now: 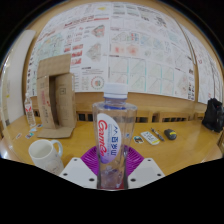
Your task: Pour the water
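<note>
bottle (113, 140) blocks straight ahead | mug (45, 155) near left | cardboard box (56, 95) beyond | open tabletop (185, 145) right

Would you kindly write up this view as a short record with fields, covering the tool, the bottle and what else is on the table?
tool: tool, both fingers pressing on the bottle
held item: clear plastic bottle, upright, red and white label, white cap
cup: white mug, standing on the table beside the bottle, apart from it
surface: wooden table
behind: cardboard box upright on the table
wall: printed sheets covering it
pouring: not yet begun
</note>
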